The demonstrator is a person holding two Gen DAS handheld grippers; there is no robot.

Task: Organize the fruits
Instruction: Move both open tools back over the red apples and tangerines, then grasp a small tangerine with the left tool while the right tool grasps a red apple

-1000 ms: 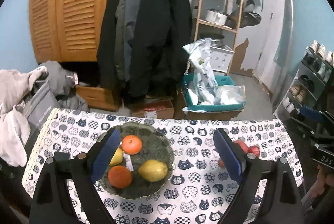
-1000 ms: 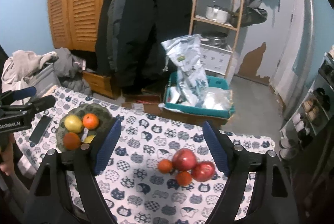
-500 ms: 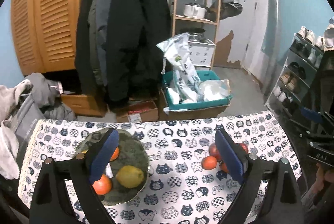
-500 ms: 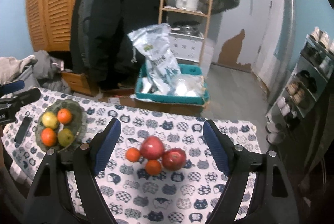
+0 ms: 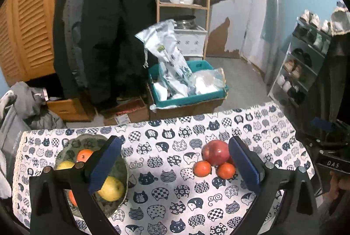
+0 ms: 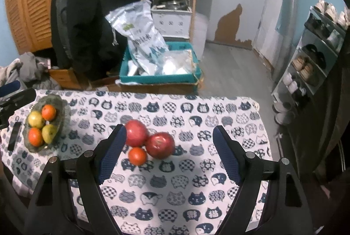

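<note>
At the left of the cat-patterned tablecloth (image 6: 175, 182), the round grey-green ceramic bowl (image 6: 62, 110) holds two oranges and two yellow-green pears, unchanged from a second ago. The left gripper (image 5: 175, 166) has swung right since then: its blue-padded jaws, wide apart and empty, now frame bare cloth between the bowl and the loose fruit instead of the bowl itself. To the right, two red apples (image 6: 160, 145) and small oranges (image 6: 137, 155) sit touching in a cluster. The right gripper (image 6: 168, 156) has moved closer, jaws open and empty, bracketing that cluster.
</note>
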